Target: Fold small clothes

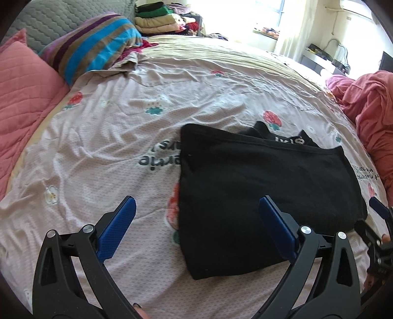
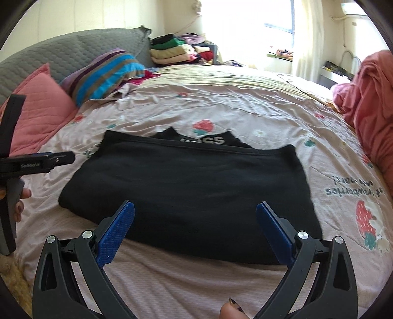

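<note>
A black garment (image 1: 265,186) lies folded flat on the pink strawberry-print bedsheet (image 1: 103,152), with white lettering showing at its far edge. My left gripper (image 1: 196,208) hangs open above the garment's near left corner, nothing between its blue pads. In the right wrist view the same black garment (image 2: 186,189) spreads across the middle of the sheet (image 2: 245,112). My right gripper (image 2: 195,212) stands open over its near edge, holding nothing. The other gripper's black body (image 2: 36,162) shows at the left edge of that view, and the right gripper's tip (image 1: 379,211) at the right edge of the left view.
Pink pillow (image 1: 22,98) and a striped pillow (image 1: 95,46) lie at the bed's far left. A pile of folded clothes (image 1: 159,22) sits behind them. A heap of pink cloth (image 1: 368,103) bulges at the right. A window (image 2: 277,32) glares at the back.
</note>
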`<state>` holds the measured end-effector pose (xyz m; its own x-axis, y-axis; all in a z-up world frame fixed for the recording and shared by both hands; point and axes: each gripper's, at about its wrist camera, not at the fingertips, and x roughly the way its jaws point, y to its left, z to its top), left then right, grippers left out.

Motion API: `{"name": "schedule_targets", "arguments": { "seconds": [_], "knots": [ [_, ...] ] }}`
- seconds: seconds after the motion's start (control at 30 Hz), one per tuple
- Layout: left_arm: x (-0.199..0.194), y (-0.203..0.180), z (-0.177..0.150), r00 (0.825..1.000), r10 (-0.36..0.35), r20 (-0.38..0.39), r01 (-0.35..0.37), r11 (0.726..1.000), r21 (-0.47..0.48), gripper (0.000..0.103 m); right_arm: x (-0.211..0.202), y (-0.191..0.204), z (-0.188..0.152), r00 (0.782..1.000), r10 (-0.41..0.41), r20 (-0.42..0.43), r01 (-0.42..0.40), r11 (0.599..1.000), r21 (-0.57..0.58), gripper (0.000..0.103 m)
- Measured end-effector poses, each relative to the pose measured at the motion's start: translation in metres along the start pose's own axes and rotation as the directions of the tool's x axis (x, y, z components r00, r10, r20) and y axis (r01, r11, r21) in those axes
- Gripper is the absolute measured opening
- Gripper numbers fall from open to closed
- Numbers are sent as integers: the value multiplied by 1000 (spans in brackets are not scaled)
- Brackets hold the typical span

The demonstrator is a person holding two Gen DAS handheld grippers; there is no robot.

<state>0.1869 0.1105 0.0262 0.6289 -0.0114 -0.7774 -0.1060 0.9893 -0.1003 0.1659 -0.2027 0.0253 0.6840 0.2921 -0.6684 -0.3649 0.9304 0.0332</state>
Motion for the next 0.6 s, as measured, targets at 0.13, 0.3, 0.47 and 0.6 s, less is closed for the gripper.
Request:
{"name": "schedule_targets", "arguments": {
  "seconds": [0.13,0.3,0.47,0.6],
  "knots": [
    [-2,10,1,1000,10,2,-10,1000,-28,94,3,19,3,999,34,2,-34,999,-29,99],
    [-2,21,3,999,32,7,-32,998,-54,94,8,45,6,998,66,0,-66,995,-78,99],
    [3,32,5,999,45,-7,-46,996,-80,94,13,66,9,995,98,-6,-98,989,-115,99],
    [8,41,8,999,46,-15,-47,994,-100,94,22,86,8,994,108,-24,-110,979,-173,99]
  ]
}}
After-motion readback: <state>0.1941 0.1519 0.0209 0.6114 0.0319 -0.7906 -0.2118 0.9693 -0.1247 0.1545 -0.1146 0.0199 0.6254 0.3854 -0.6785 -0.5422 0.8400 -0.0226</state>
